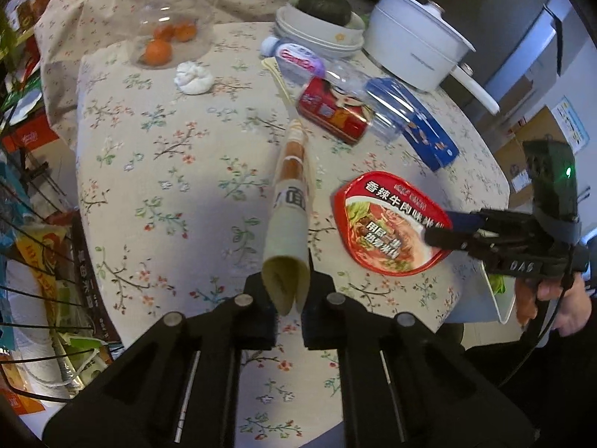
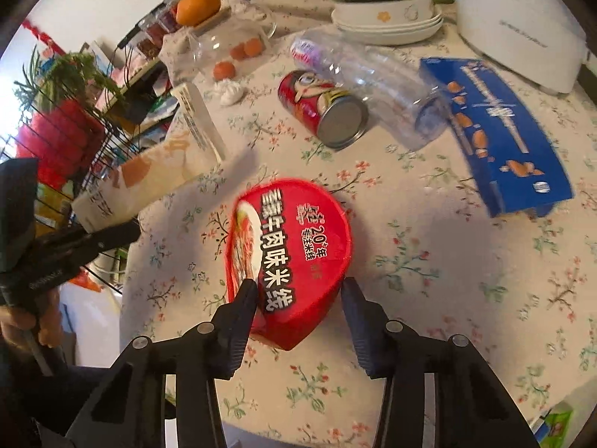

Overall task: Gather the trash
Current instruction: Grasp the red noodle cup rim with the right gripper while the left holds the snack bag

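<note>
Table (image 1: 156, 201) with floral cloth, carrying trash. Left gripper (image 1: 289, 308): closed on a flattened cream carton (image 1: 289, 231), held above the table and pointing away. Right gripper (image 2: 298, 306): jaws parted, one either side of a red noodle bowl (image 2: 294, 239) (Chinese lettering on lid) near the table's front edge; contact cannot be told. Behind: red can (image 2: 322, 106) on its side, clear plastic bottle (image 2: 373, 74) touching it, blue box (image 2: 496, 130) beside.

The left gripper (image 1: 287, 310) is clamped at six o'clock of its own view, while the right gripper (image 2: 298, 295), jaws spread wide, reaches in from three o'clock there.
</note>
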A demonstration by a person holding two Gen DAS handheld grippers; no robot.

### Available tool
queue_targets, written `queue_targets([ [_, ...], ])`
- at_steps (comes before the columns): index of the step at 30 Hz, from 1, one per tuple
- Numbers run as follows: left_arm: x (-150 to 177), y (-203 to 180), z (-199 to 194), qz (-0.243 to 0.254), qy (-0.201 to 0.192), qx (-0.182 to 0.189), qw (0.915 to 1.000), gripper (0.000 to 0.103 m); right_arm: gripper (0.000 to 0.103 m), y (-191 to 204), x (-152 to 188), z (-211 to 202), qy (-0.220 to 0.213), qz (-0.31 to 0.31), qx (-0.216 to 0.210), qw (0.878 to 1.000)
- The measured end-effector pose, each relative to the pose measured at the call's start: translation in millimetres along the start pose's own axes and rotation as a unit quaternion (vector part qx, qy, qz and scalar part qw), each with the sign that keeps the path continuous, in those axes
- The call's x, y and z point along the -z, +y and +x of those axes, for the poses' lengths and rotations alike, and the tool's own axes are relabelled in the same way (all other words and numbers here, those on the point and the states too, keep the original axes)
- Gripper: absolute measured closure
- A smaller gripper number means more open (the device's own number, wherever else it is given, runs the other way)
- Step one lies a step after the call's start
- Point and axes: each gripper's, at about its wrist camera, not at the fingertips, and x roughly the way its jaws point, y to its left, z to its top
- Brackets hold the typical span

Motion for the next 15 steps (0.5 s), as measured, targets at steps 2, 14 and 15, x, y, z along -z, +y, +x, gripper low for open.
queue_targets([
  [2,-0.7,-7.2,1.4,0.010,0.001,0.002,1.0000,0.094,0.057,-8.3,3.5,-9.0,-0.003,0.013,-0.001,1.000],
  [14,-1.9,-54.0,9.7,0.053,0.011,0.019,0.9983,0.094,0.084,-48.8,17.2,-51.0,-0.032,0.061,-0.006,0.998],
  [15,-1.3,-58.0,10.6,0.057,0.013,0.020,0.9981,0.094,0.085,-48.2,16.4,-52.2,-0.034,0.061,-0.006,0.998],
])
